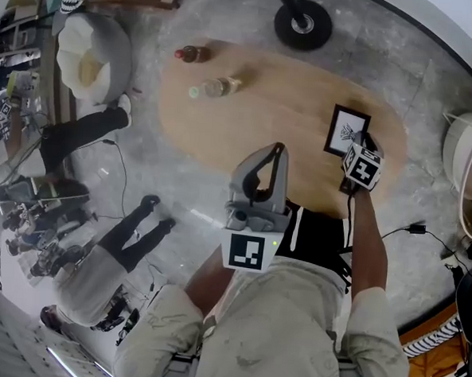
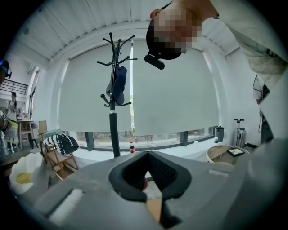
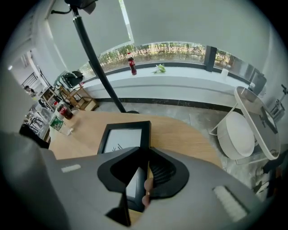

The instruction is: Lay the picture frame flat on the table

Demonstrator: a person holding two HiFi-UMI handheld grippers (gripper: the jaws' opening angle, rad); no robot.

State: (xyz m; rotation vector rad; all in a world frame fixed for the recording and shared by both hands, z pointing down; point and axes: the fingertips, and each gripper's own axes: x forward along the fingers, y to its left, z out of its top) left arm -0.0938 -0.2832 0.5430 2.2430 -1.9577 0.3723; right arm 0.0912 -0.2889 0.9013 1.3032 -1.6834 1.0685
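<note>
Presently the picture frame (image 1: 347, 131) is clamped by the right gripper (image 1: 358, 145) at the table's (image 1: 257, 105) right end.
Released while tilted, it could be dropped hard; the left gripper (image 1: 280, 150) is closed, empty.

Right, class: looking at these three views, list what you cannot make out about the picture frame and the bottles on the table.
1. Near edge of the picture frame: in the right gripper view the right gripper covers it with its jaws, so contact with the table is unclear.
2. The drawing in it: head view, too small; right gripper view, partly behind the jaws.
3. Labels on the bottles: head view, too small.
</note>
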